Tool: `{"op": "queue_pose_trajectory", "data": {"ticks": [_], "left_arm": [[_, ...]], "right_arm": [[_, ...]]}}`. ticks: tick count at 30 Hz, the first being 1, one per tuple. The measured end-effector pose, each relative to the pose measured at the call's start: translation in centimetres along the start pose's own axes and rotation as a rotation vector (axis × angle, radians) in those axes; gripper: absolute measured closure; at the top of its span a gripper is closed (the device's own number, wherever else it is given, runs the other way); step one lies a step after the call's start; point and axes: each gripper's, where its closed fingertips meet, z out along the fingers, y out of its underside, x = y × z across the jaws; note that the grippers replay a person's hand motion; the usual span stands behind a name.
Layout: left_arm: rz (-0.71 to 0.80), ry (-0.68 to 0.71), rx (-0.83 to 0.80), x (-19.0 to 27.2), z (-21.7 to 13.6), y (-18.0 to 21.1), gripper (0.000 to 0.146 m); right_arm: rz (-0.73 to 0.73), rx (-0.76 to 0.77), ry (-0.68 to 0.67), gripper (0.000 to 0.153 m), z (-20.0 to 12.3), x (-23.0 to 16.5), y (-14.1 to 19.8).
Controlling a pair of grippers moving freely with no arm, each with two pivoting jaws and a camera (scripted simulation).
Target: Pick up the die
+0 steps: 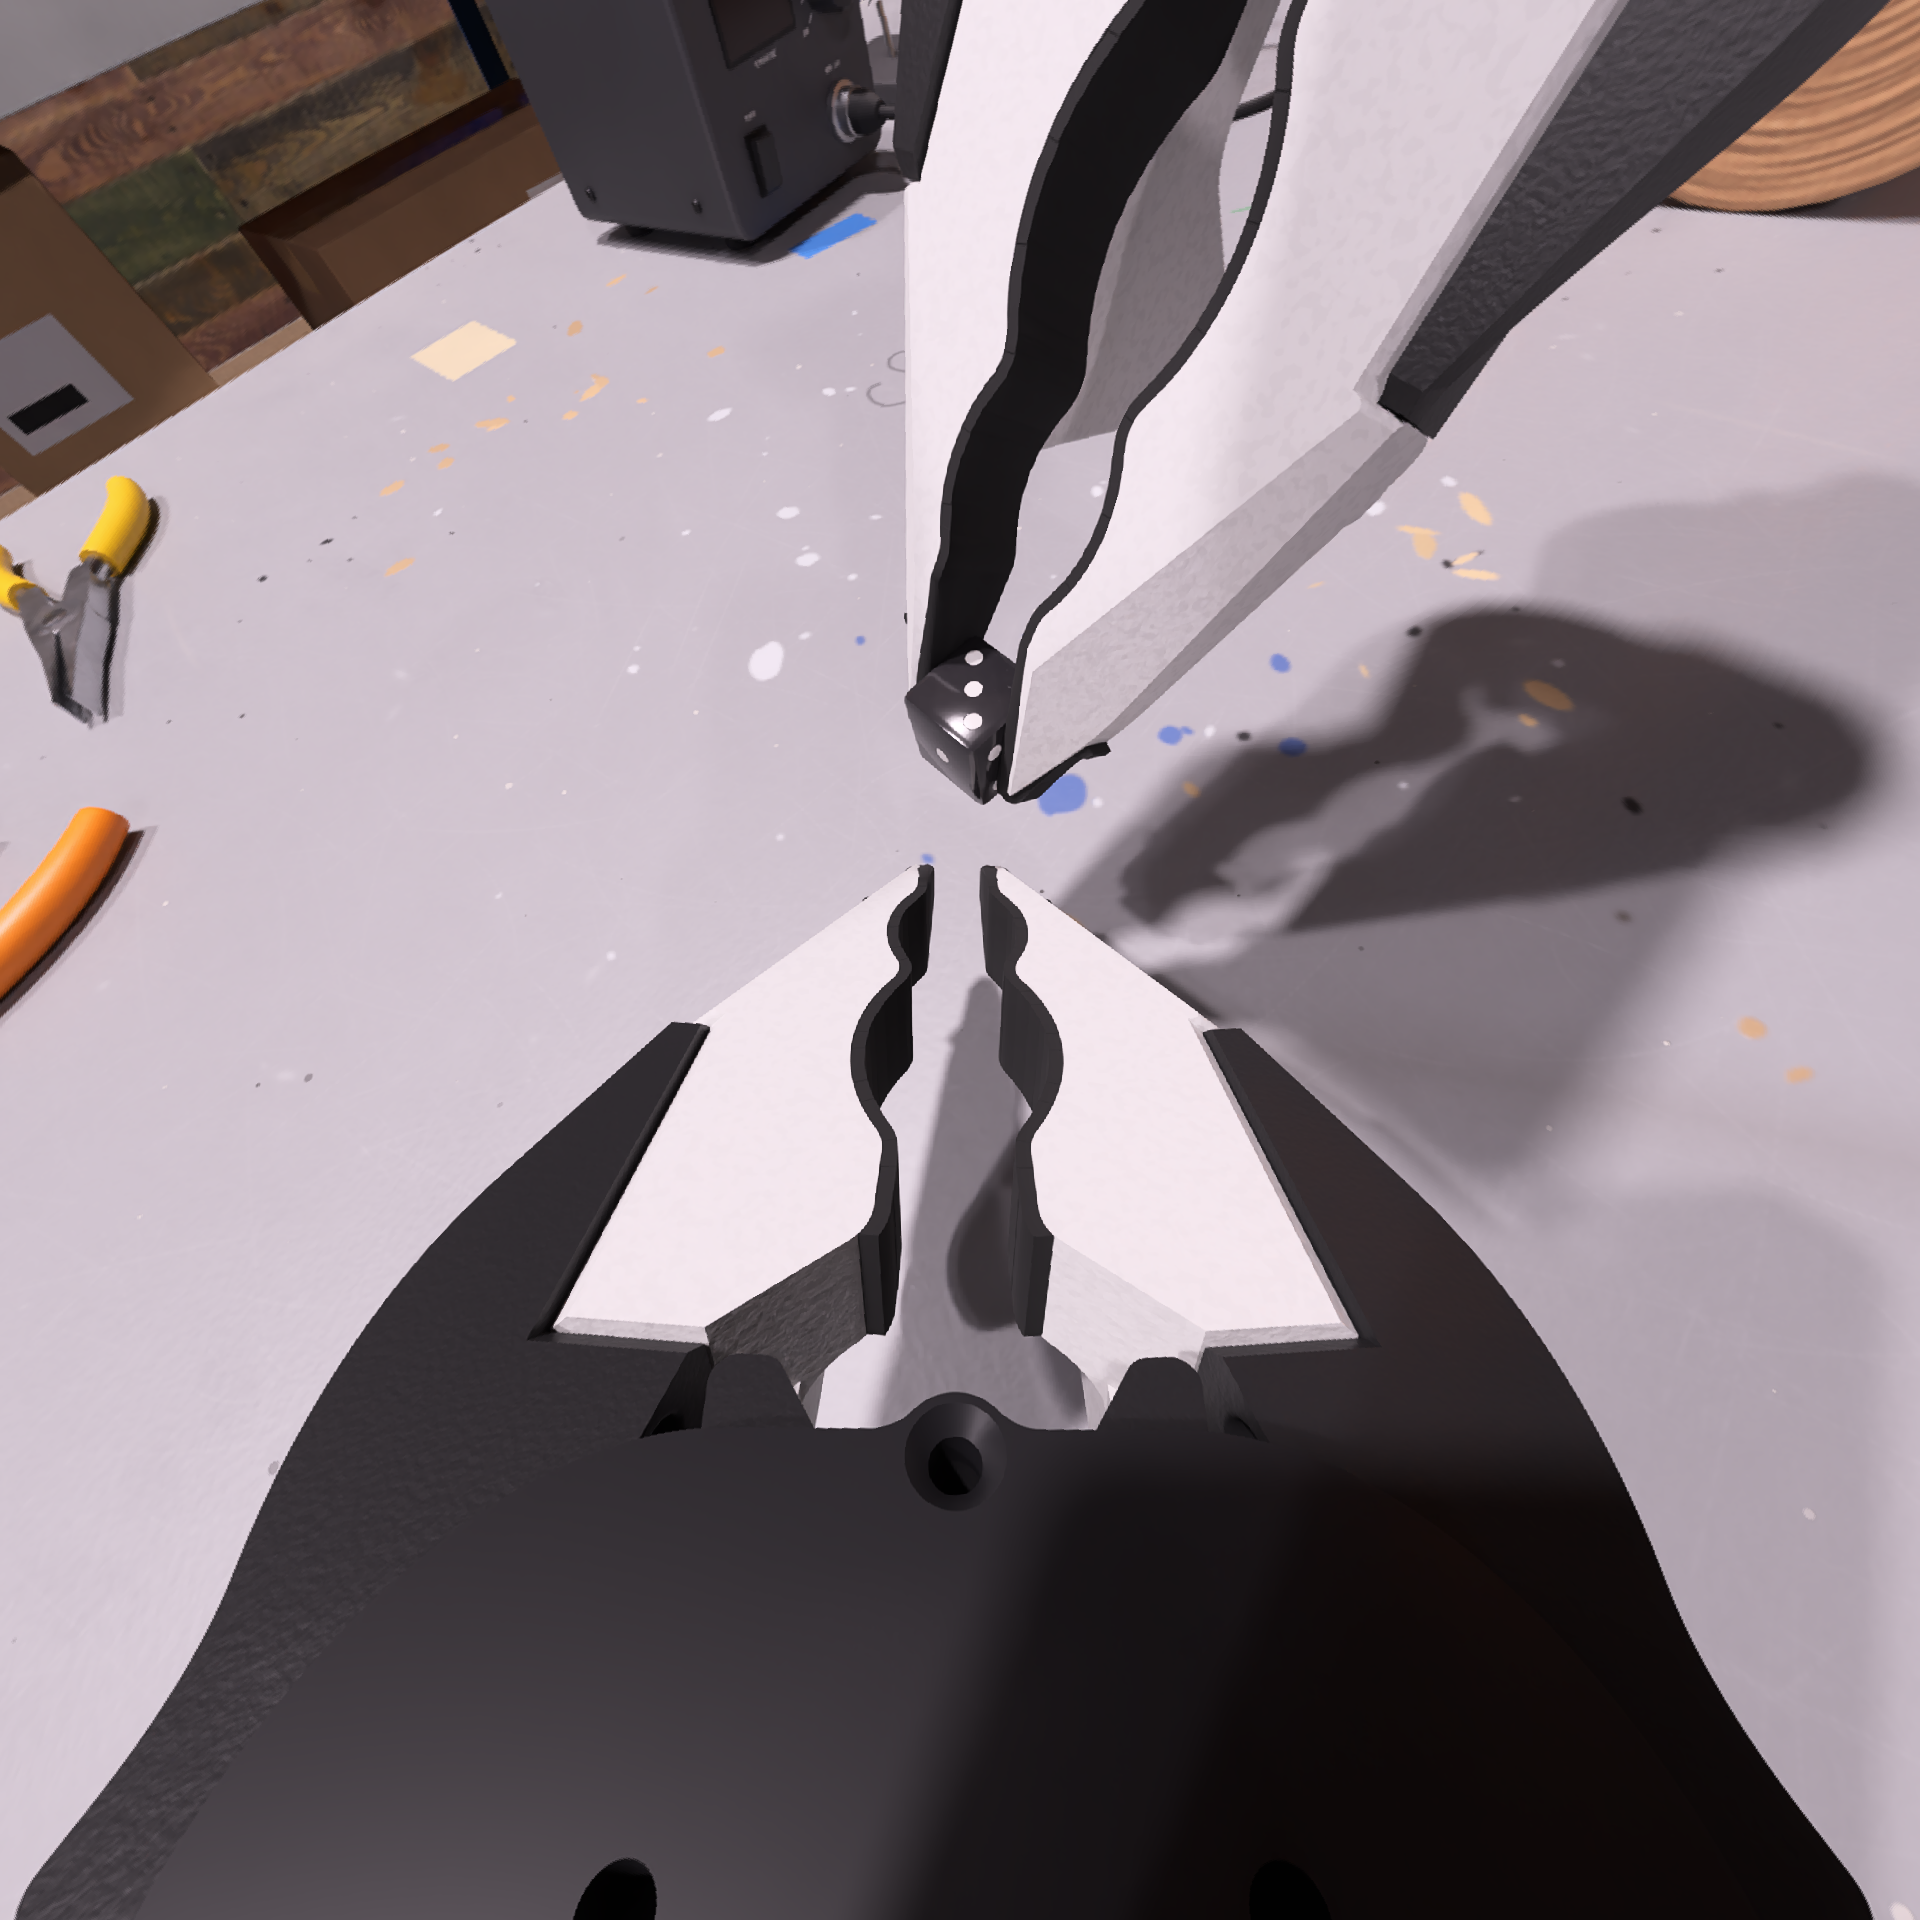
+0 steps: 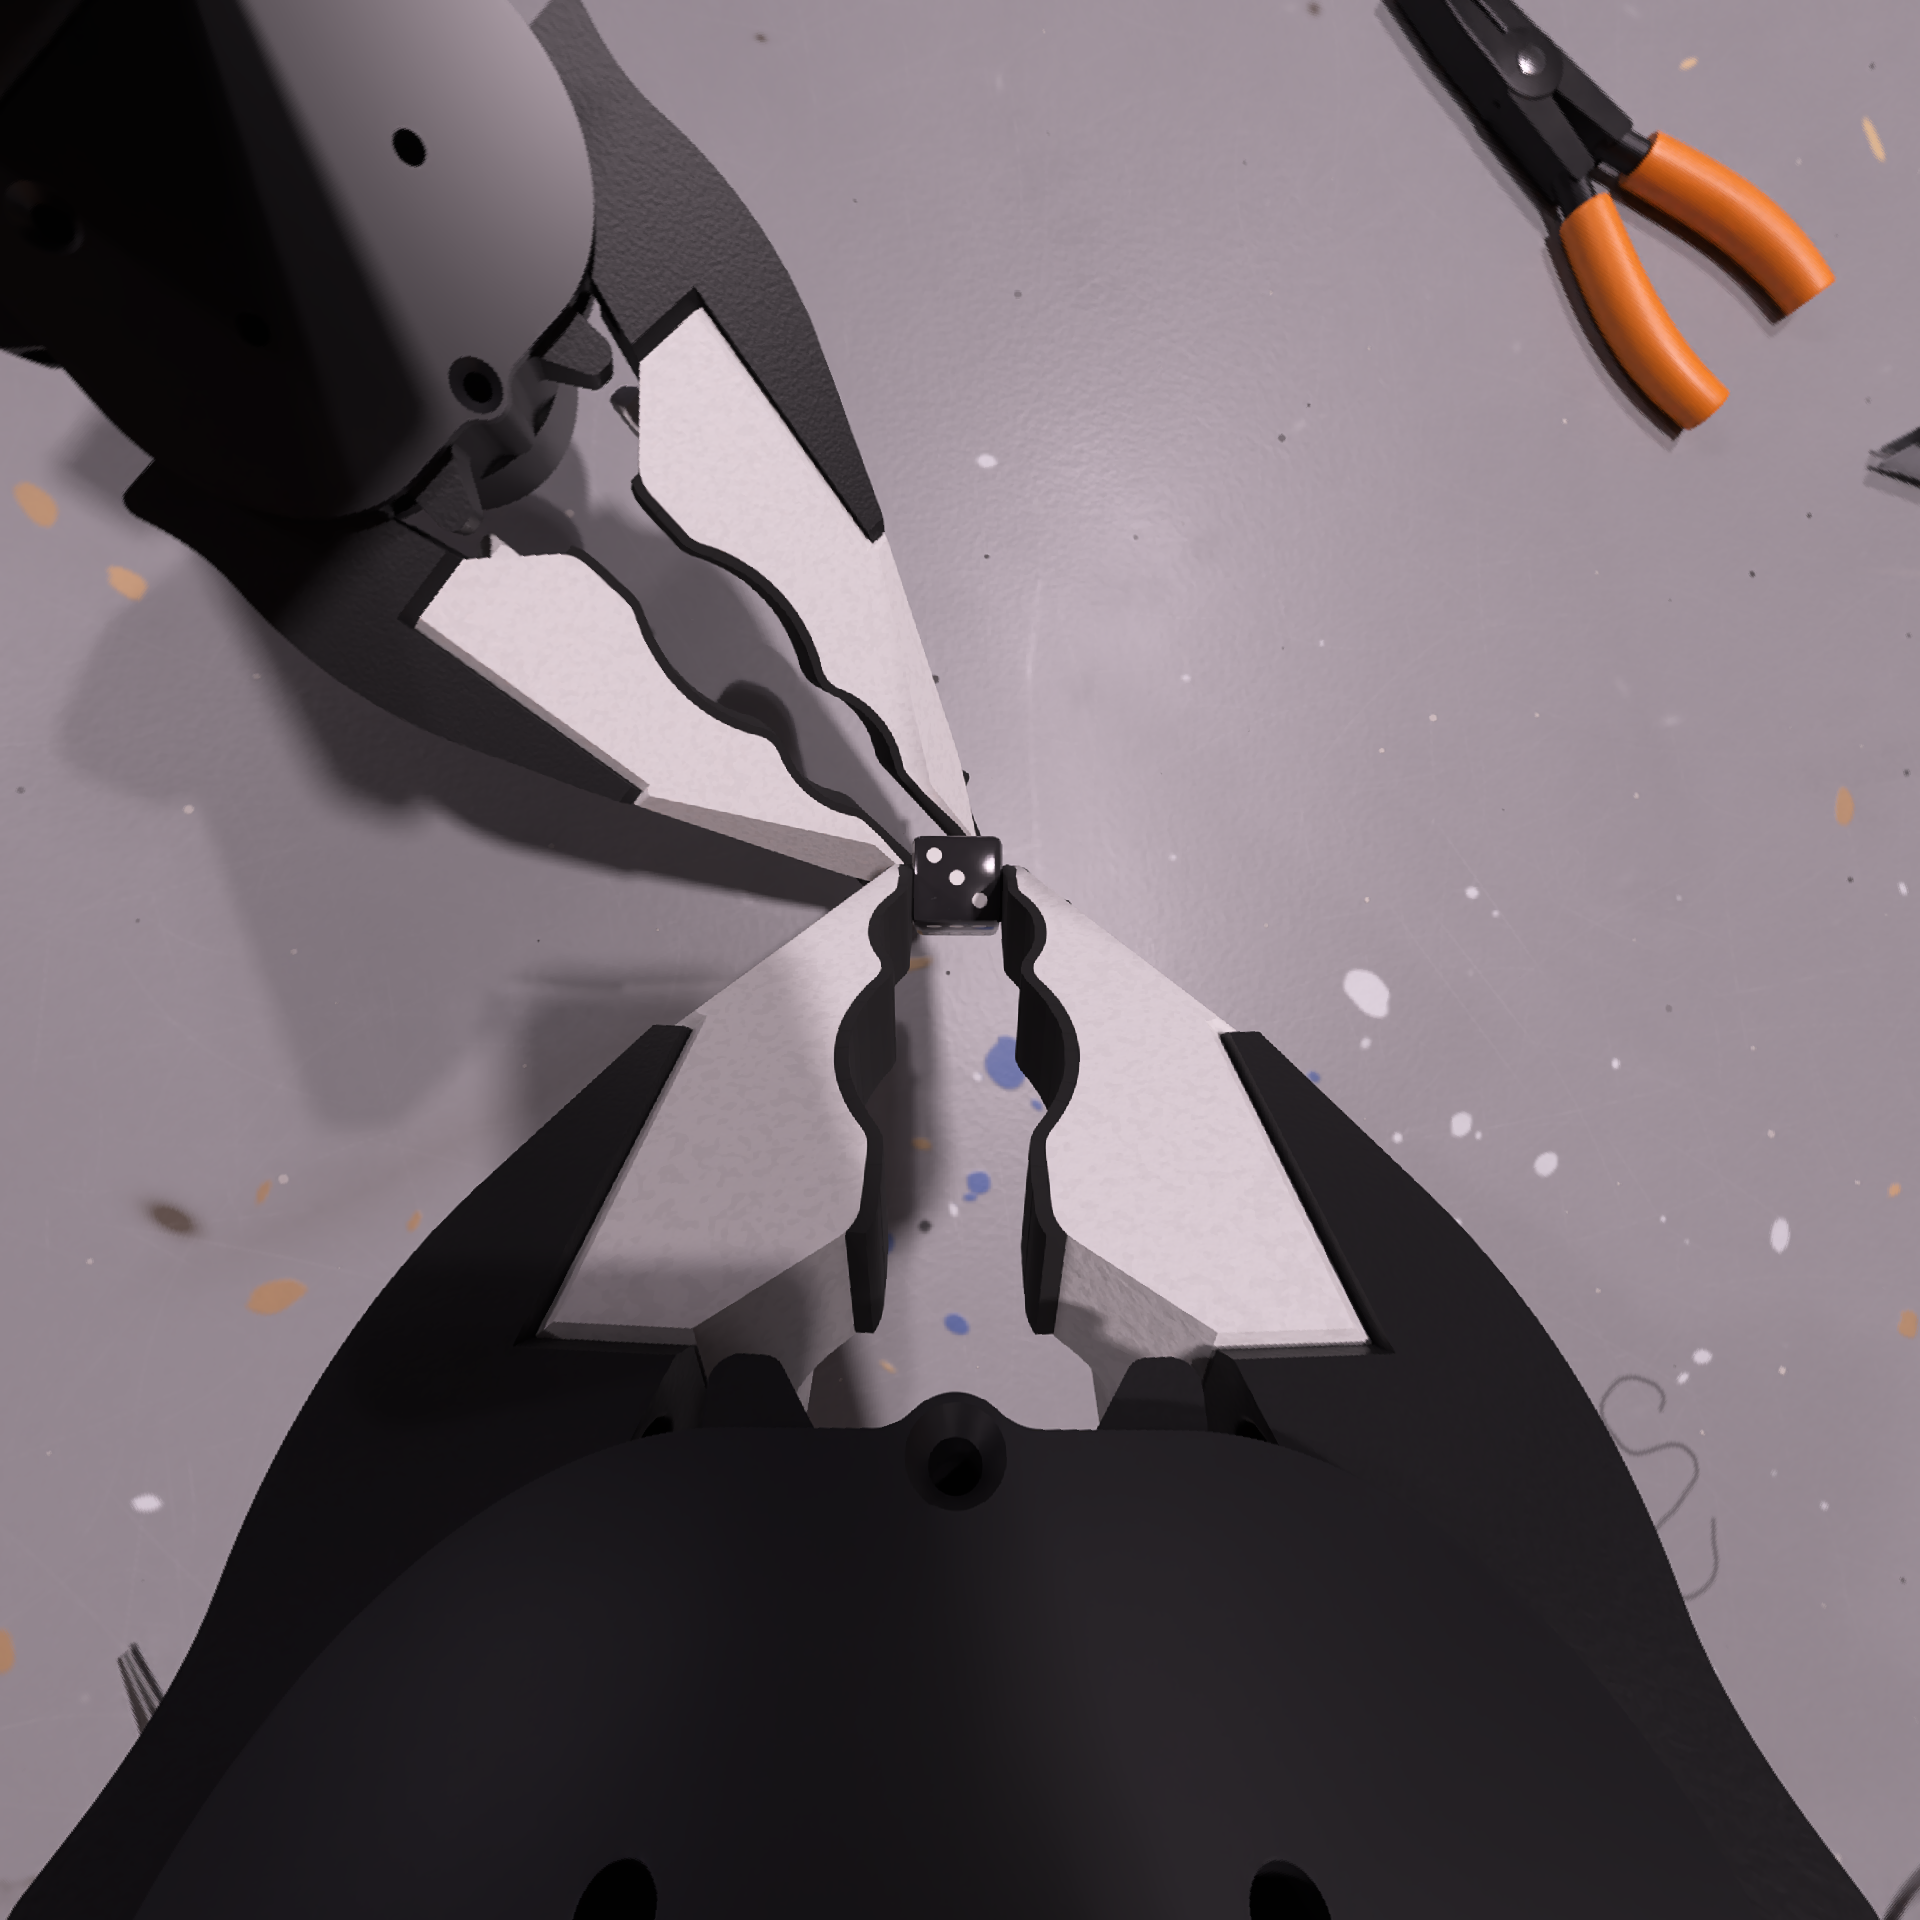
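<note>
The die [image 2: 956,878] is small and black with white pips. My right gripper [image 2: 956,896] is shut on it, one fingertip on each side. In the left wrist view the right gripper [image 1: 971,758] comes down from the top with the die [image 1: 961,717] at its tips, seemingly just above the grey table [image 1: 520,727]. My left gripper [image 1: 956,873] is shut and empty, its tips a short way in front of the die. In the right wrist view the left gripper [image 2: 930,831] points in from the upper left, its tips right beside the die.
Yellow-handled pliers [image 1: 88,582] and an orange tube [image 1: 52,904] lie at the left. A dark grey box device [image 1: 727,104] and a round wooden object [image 1: 1818,135] stand at the back. Orange-handled pliers [image 2: 1642,229] lie on the paint-speckled table.
</note>
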Motion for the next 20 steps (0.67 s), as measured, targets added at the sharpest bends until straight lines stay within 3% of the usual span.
{"op": "queue_pose_trajectory", "data": {"ticks": [5,13,20], "left_arm": [[-0.007,-0.042,-0.017,-0.6,0.0,0.2,0.137],[-0.013,-0.082,-0.033,-1.1,0.0,0.5,0.138],[-0.019,-0.053,-0.024,-0.9,0.0,0.4,0.138]], "right_arm": [[0.055,-0.018,0.056,0.136,0.4,0.2,-0.2],[0.36,0.051,0.074,0.136,0.8,0.5,-0.5],[0.354,0.057,0.115,0.136,0.9,0.3,-0.3]]}}
